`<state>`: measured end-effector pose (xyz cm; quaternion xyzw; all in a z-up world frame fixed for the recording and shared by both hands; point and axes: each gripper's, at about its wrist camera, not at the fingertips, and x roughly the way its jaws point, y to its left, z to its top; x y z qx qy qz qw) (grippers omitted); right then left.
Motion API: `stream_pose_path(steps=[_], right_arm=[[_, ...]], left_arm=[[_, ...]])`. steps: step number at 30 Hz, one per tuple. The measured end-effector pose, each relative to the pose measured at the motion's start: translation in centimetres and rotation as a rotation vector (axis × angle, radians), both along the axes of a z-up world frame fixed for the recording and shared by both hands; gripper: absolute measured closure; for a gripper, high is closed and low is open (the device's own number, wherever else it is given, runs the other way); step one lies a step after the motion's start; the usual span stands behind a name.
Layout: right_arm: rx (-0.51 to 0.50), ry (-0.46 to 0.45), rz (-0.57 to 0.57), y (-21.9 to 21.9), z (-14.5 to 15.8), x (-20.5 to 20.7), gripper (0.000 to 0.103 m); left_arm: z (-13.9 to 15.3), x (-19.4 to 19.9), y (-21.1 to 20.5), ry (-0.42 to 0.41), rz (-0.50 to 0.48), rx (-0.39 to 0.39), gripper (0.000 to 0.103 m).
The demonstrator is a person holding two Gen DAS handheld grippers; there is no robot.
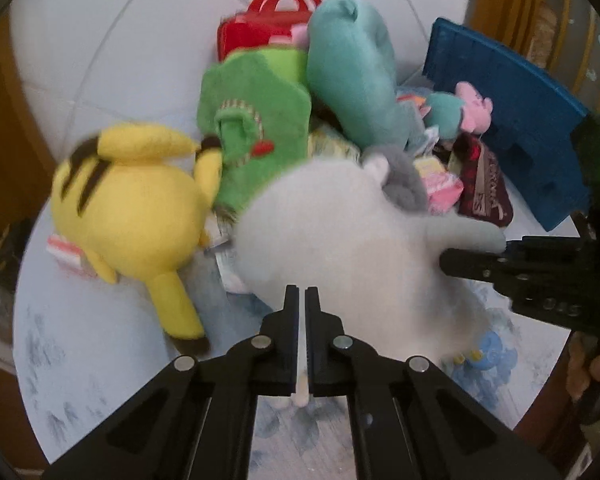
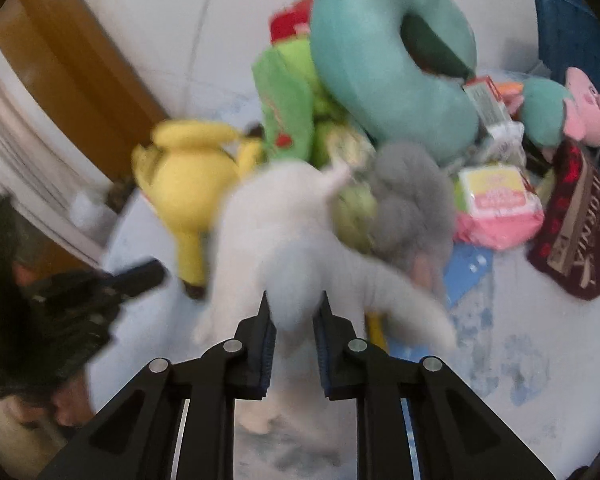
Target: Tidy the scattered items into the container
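Observation:
A white plush (image 1: 340,232) with a grey head (image 1: 400,176) is held up between both grippers above the round table. My left gripper (image 1: 302,296) is shut on a thin part of the white plush. My right gripper (image 2: 294,308) is shut on a fold of the same plush (image 2: 284,240); it shows from the side in the left wrist view (image 1: 460,258). Behind lie a yellow plush (image 1: 128,216), a green plush (image 1: 256,136), a teal neck pillow (image 1: 352,72) and a blue container (image 1: 512,120).
A red bag (image 1: 260,28) stands at the back. A pink packet (image 2: 496,204), a dark red cloth item (image 2: 572,232) and a small teal and pink plush (image 2: 568,112) lie at the right. The pale round table (image 2: 540,360) ends near a wooden door (image 2: 68,60).

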<state>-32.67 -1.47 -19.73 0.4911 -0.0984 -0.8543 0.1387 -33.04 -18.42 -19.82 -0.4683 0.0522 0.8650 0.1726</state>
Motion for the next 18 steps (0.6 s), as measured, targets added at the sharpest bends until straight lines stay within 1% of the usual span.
stream_pose_path(steps=[1,2,3,4,5,6,7,8,9,10,12,13,14,15,16,18], right_arm=[[-0.031,-0.009,-0.007,0.4,-0.7,0.2,0.085],[-0.068,-0.018,-0.013,0.9,-1.4,0.4,0.085],[-0.105,-0.028,-0.020,1.3,-2.1,0.7,0.079],[-0.116,-0.018,-0.027,1.7,-2.2,1.2,0.061],[-0.125,-0.006,-0.035,2.1,-2.3,1.7,0.046],[-0.119,0.000,-0.037,2.4,-2.3,2.1,0.018],[-0.113,0.005,-0.037,2.7,-2.2,2.5,0.011],[-0.097,0.013,-0.035,3.1,-2.1,3.0,0.011],[-0.087,0.014,-0.030,3.5,-2.0,3.2,0.011],[-0.086,0.009,-0.018,3.8,-2.3,3.2,0.011],[-0.084,-0.002,0.007,4.6,-2.7,3.1,0.011],[-0.083,-0.007,0.019,5.0,-3.0,3.1,0.013],[-0.088,-0.013,0.045,5.1,-3.2,2.8,0.016],[-0.094,-0.019,0.071,5.1,-3.4,2.6,0.030],[-0.099,-0.025,0.097,5.2,-3.6,2.4,0.037],[-0.102,-0.020,0.147,5.1,-3.9,1.9,0.037]], left_arm=[[-0.9,0.1,-0.4,-0.035,0.020,0.002,0.100],[-1.5,0.3,-0.7,-0.052,0.034,0.003,0.100],[-2.2,0.6,-1.1,-0.068,0.051,-0.002,0.099],[-2.8,1.0,-1.4,-0.082,0.069,-0.008,0.097],[-3.4,1.5,-1.7,-0.097,0.087,-0.011,0.095],[-3.9,2.1,-1.9,-0.104,0.101,-0.008,0.089],[-4.2,2.7,-2.0,-0.102,0.116,-0.008,0.075],[-4.6,3.3,-2.0,-0.099,0.131,-0.008,0.062],[-4.8,3.7,-2.0,-0.090,0.149,-0.004,0.033],[-5.0,4.2,-1.9,-0.081,0.168,0.000,0.013],[-5.2,5.3,-1.7,-0.060,0.228,0.027,0.012],[-5.2,5.7,-1.5,-0.062,0.241,0.058,0.012],[-5.5,5.9,-1.1,-0.064,0.256,0.073,0.012],[-5.7,6.2,-0.7,-0.066,0.271,0.086,0.012],[-6.1,6.4,-0.1,-0.065,0.281,0.088,0.012],[-7.1,6.8,0.9,-0.065,0.302,0.092,0.012]])
